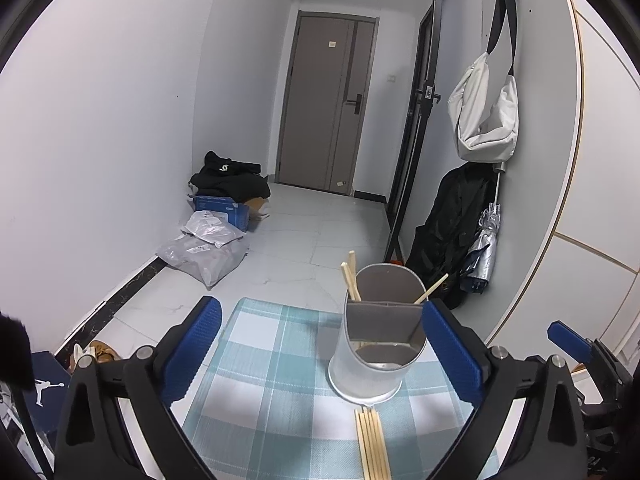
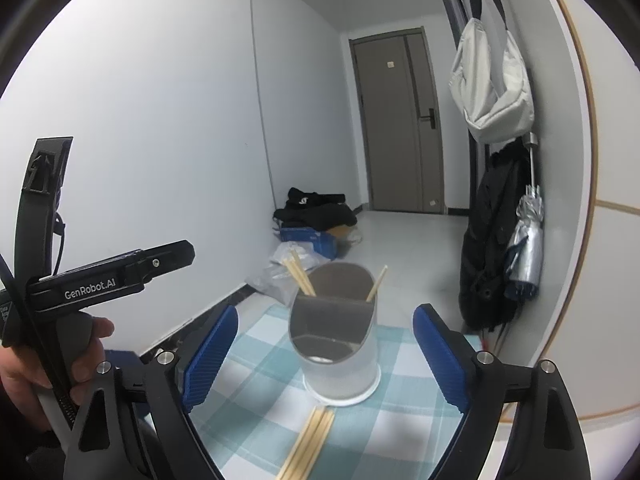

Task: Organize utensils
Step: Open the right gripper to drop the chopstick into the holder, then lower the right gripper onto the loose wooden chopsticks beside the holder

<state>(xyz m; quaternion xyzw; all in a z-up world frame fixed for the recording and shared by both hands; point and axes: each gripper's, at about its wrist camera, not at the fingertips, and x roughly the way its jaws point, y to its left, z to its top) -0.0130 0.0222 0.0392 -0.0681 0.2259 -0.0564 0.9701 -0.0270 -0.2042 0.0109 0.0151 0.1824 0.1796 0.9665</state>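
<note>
1. Left wrist view: the bundle of loose chopsticks [image 1: 373, 444] runs off the bottom edge of the frame, so its near ends are cut off. The left gripper's right finger covers a sliver of the utensil holder [image 1: 378, 340] at its right side.
2. Left wrist view: the left gripper [image 1: 320, 352] is spread wide and grasps nothing; its blue pads [image 1: 192, 352] stand on either side of the checked cloth [image 1: 256, 380]. The holder stands upright on the cloth in the lower middle of the frame, between the fingers and close to the right one. The loose bundle lies flat on the cloth just below the holder's base.
3. Left wrist view: three chopsticks [image 1: 351, 278] lean inside the holder's rear compartment; its front compartment shows only a dim reflective floor, hard to read.
4. Right wrist view: the right gripper [image 2: 326, 356] is likewise released and empty, with the holder [image 2: 336, 344] centred between its fingers and touching neither.
5. Right wrist view: the bundle [image 2: 310, 440] lies below the holder, angled toward the lower left and cut by the bottom edge.
6. Right wrist view: the left hand [image 2: 48, 360] grips its tool's handle at the left edge, partly hidden by the black frame.
</note>
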